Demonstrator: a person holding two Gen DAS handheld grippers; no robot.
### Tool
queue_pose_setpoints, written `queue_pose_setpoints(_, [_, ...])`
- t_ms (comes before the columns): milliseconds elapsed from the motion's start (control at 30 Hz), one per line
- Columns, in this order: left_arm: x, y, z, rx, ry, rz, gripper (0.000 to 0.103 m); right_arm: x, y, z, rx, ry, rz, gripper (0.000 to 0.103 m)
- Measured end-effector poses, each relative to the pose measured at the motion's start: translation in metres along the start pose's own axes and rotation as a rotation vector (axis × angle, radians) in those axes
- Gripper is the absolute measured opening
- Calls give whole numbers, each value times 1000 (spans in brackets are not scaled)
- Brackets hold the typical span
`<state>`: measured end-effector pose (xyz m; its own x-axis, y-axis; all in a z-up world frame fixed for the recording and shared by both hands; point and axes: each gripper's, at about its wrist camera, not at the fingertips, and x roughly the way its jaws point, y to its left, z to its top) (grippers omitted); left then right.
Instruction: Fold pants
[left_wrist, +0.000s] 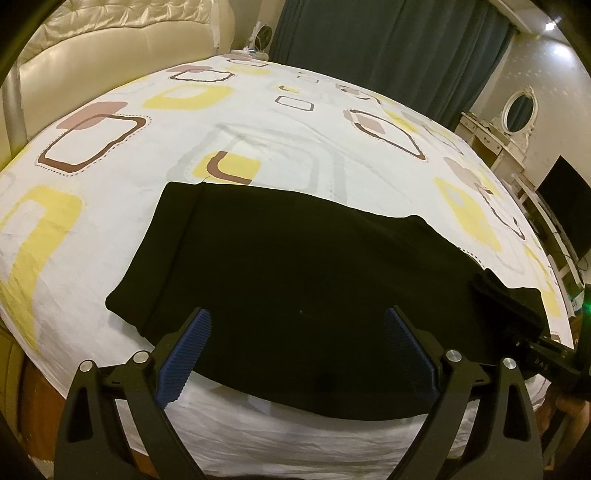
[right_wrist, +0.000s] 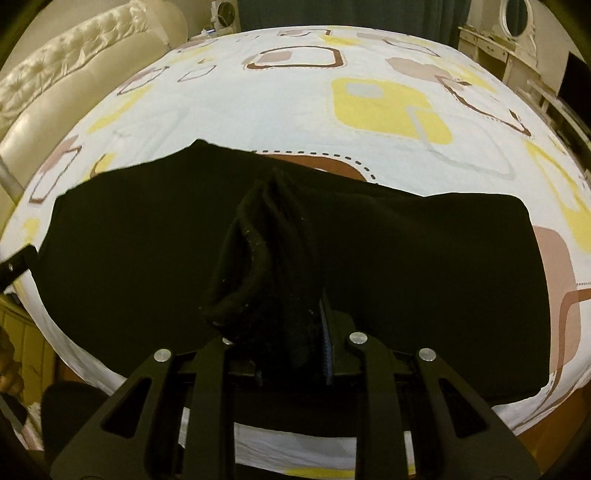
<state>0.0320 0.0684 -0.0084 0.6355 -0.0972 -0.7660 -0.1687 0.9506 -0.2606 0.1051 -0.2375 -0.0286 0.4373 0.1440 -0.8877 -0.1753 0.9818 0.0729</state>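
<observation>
Pants (left_wrist: 295, 258): we see them as a black, matte slab lying across the lower middle of the bed (left_wrist: 258, 122), near edge at the mattress rim.
Left gripper (left_wrist: 297, 334): our jaws are spread wide over the cloth, ribbed blue pads (left_wrist: 188, 350) bare.
Right gripper (right_wrist: 295, 325): our jaws are clenched on a bunched, linty fold of the pants.
Room: patterned sheet lies bare across the upper frame, up to the tufted headboard (left_wrist: 110, 44).

Bare patterned bedsheet (left_wrist: 280, 122) is stretching wide beyond the black pants (left_wrist: 295, 258), leaving room to pass on the far side. A cream headboard (left_wrist: 92, 55) is walling off the left. A dresser (left_wrist: 491, 147) and what is probably a dark screen (left_wrist: 565, 218) are crowding the right edge.
</observation>
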Motion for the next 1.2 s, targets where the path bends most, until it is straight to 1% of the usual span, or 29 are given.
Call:
queue_pose_setpoints(200, [1,-2,-2,8,1,1,94,1,8,-3,-15,3,-3,22])
queue_pose_setpoints(567, [2,-3,-4,9,8,-1,94,0,15,-8,-9,-1,7,30])
queue_pose_setpoints(600, [2,-3,-4,8,8,-1,94,-1,15,-9,-8,-2,11,32])
queue_pose_setpoints(733, [4,-3,-5,7,13,-3,94,-4,18,-11,-1,-8,34,38])
queue_pose_setpoints(900, [4,-3,-5,8,16,-4,94,-9,23,-15,2,-21,56,42])
queue_pose_setpoints(1000, [6,-4,-7,10,21,-7,94,-13,29,-17,-5,-32,69,46])
queue_pose_setpoints(1033, [6,-4,-6,11,22,-8,94,-14,30,-18,-6,-33,80,46])
queue_pose_setpoints(1100, [6,-5,-7,14,23,-9,94,-14,35,-20,-4,-28,128,46])
queue_pose_setpoints(1200, [6,-5,-8,17,24,-11,94,-10,42,-21,-13,-12,152,46])
